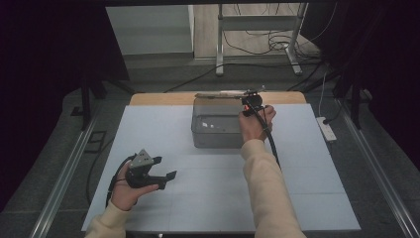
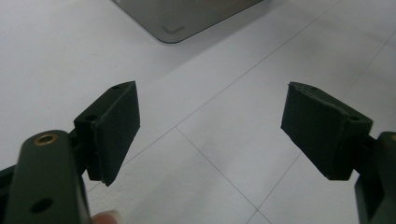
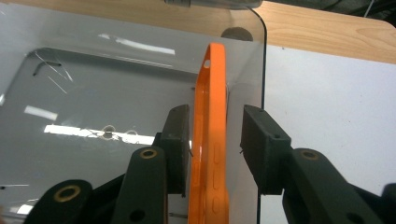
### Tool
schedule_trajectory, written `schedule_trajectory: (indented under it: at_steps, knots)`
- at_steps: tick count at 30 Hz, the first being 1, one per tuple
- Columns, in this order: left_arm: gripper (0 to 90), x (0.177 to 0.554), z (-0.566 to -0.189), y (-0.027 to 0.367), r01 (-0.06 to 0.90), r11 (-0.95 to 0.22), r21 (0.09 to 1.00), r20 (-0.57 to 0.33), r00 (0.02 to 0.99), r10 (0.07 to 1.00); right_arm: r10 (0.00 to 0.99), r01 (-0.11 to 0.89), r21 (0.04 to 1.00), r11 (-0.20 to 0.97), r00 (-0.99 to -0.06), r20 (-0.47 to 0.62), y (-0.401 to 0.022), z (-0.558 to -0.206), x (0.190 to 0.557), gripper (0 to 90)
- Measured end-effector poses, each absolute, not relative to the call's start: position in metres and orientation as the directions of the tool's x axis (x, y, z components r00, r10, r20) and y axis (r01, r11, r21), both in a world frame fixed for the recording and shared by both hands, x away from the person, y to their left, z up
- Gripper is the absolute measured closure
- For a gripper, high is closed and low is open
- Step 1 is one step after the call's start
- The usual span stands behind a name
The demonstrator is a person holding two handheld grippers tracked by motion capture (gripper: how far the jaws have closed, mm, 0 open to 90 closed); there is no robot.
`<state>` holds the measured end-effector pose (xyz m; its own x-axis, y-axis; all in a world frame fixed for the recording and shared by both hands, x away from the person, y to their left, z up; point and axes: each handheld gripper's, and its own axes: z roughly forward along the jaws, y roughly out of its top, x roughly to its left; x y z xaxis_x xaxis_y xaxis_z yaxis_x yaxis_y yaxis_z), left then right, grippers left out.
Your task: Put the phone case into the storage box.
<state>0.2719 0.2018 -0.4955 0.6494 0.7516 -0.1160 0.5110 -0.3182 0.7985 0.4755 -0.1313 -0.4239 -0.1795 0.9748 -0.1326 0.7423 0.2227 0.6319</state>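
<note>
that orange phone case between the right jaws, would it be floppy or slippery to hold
The orange case looks like a thin open frame, so it probably flexes if squeezed hard. Its surface looks glossy, so it may slip between the pads. It stands on edge at the clear box's corner wall and likely tips once the right gripper lets go.

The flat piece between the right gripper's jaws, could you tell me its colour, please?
Orange flat piece, clearest in the right gripper view.

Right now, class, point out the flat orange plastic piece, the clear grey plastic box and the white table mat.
Flat orange plastic piece [image 3: 212,140], right gripper view, narrow edge.
Clear grey plastic box [image 1: 216,140], high view, front wall.
White table mat [image 1: 218,193], high view, bare middle.
</note>
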Motion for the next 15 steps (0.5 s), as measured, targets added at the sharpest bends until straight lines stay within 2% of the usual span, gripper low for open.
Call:
schedule_trajectory:
  at_steps: [15]
  knots:
    - [19.5,0.272,-0.496,0.202,0.511,-0.317,0.799,-0.116,0.648,0.753,0.966,0.715,0.660,0.230,-0.252,-0.064,-0.143,-0.409,0.470,61.0]
